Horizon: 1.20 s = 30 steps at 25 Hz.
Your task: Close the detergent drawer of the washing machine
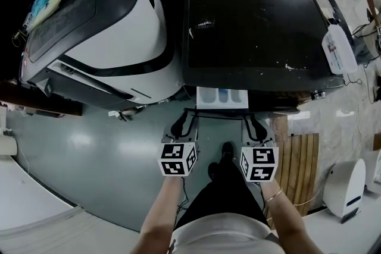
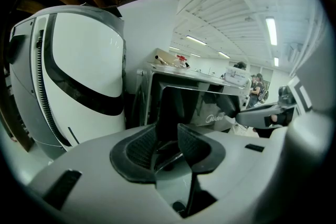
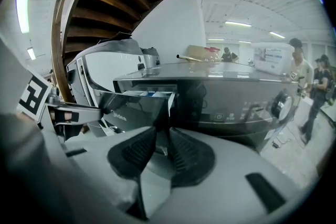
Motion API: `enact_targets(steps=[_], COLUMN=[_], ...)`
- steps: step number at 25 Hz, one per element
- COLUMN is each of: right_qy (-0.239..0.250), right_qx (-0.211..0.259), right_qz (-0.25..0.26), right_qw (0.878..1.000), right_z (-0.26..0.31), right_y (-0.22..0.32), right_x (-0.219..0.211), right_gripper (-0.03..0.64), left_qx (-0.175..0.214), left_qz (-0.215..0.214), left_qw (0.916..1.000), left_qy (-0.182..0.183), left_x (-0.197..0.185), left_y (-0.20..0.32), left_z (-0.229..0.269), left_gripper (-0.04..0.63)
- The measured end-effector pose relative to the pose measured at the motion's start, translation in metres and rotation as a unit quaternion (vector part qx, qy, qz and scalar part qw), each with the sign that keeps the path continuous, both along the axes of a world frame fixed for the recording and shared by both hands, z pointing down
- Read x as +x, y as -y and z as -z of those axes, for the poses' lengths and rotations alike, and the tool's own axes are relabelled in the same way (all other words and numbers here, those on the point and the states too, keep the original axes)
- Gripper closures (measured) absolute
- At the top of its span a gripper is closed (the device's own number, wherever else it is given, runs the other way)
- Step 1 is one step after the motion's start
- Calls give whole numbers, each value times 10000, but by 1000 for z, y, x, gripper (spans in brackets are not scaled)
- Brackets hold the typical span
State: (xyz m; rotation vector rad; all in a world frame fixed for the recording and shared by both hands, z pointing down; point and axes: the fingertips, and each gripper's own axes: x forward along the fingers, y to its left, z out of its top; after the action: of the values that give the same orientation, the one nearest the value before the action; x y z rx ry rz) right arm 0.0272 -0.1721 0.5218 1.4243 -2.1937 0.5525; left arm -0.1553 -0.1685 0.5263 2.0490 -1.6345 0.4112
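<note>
Head view shows the detergent drawer [image 1: 221, 97] pulled out of the front of the washing machine [image 1: 256, 21], just below the middle of the frame, with its white and blue compartments open to the camera and its dark front panel along the lower edge. The left claw [image 1: 186, 122] sits at the left end of that panel and the right claw [image 1: 253, 123] at the right end, both very close to it; whether either touches it cannot be told. Left gripper view has the left claw [image 2: 165, 136] with its jaws apart and nothing clamped, the dark glossy drawer [image 2: 181, 105] standing right ahead of it. Right gripper view has the right claw [image 3: 161, 136] with only a narrow gap between its jaws, nothing held, and the drawer [image 3: 144, 96] sticking out from the upper left of the washing machine [image 3: 236, 97] front, beside the control panel. Both marker cubes, one [image 1: 177, 159] on the left gripper and one [image 1: 259, 163] on the right, lie in the lower middle of the head view above the person's forearms. A white and gray machine [image 1: 113, 21] fills the upper left, beside the washer. Gray floor [image 1: 89, 151] spreads at lower left, and a wooden slatted board [image 1: 302, 163] lies at lower right.
</note>
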Motion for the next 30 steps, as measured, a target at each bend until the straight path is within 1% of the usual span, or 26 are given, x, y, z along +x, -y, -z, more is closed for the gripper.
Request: enact_targets(steps=[30], right_qy=[-44], right_qx=[-5], right_qz=[-59], right_qw=[10000], right_z=[3], right_y=[42], right_x=[-4], right_gripper=[532], left_qx=[25], left_qz=[135], left_qw=[9999], left_qy=[9], left_x=[-6], left_y=[44], left_z=[2], left_gripper=[474])
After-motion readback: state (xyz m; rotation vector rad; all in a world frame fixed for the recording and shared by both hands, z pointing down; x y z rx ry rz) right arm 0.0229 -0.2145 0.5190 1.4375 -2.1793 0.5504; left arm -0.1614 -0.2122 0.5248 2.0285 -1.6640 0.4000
